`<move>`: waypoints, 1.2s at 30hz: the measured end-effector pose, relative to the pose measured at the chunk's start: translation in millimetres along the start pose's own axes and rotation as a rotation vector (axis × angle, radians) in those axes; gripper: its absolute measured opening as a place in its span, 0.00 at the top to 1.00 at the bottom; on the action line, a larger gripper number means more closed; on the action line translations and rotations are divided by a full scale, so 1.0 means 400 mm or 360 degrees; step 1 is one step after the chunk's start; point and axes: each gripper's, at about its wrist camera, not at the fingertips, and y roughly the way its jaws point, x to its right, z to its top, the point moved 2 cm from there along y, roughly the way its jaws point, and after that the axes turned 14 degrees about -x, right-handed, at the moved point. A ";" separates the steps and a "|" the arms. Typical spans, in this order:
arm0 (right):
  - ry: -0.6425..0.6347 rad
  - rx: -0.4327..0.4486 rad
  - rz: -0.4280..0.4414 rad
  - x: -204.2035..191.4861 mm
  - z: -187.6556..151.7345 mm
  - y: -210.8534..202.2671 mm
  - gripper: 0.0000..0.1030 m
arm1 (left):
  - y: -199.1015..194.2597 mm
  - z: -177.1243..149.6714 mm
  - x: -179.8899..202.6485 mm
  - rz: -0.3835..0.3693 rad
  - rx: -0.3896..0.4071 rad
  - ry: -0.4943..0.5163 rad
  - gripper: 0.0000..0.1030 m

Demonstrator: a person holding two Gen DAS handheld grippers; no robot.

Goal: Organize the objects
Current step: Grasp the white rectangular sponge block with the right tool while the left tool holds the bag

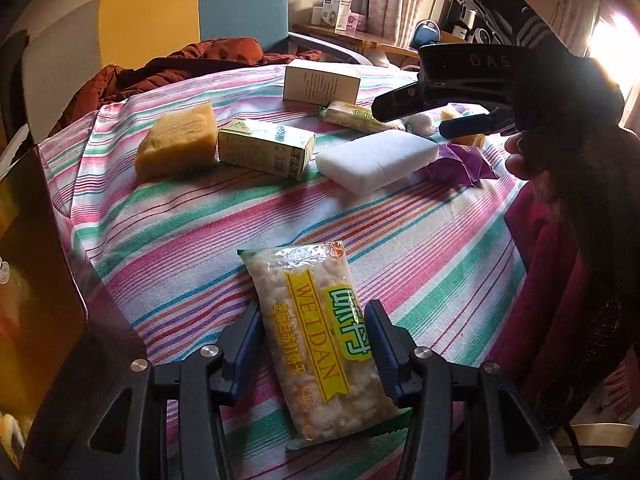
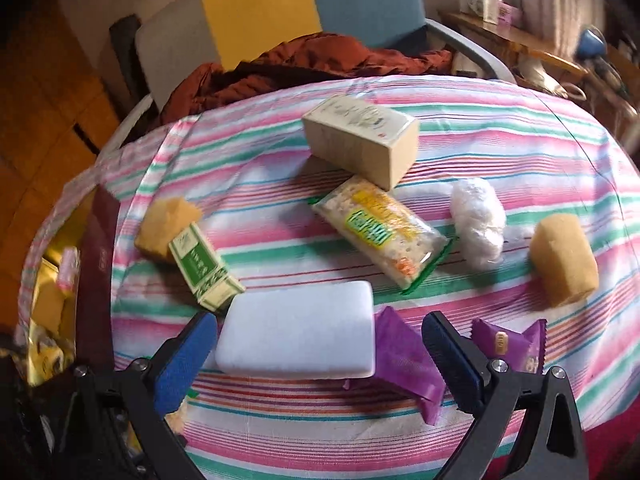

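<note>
My left gripper (image 1: 314, 344) has its blue pads on both sides of a WEIDAN snack packet (image 1: 316, 332) that lies on the striped tablecloth (image 1: 168, 240); whether the pads press it is unclear. My right gripper (image 2: 320, 356) is open above a white sponge block (image 2: 298, 330) and a purple packet (image 2: 404, 360). It also shows in the left wrist view (image 1: 436, 118), held by a hand over the white block (image 1: 376, 158). A second snack packet (image 2: 380, 236), a green carton (image 2: 206, 276) and yellow sponges (image 2: 564, 260) lie around.
A beige box (image 2: 360, 140) stands at the back of the table, a white wad (image 2: 478, 226) to its right. A dark red box (image 2: 98, 280) with packets sits at the left edge. A chair with brown cloth (image 2: 312, 64) stands behind.
</note>
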 end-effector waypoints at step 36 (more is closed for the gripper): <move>-0.1563 -0.0878 -0.0401 -0.201 0.037 0.103 0.36 | 0.003 0.006 -0.017 -0.0096 0.0038 -0.0020 0.55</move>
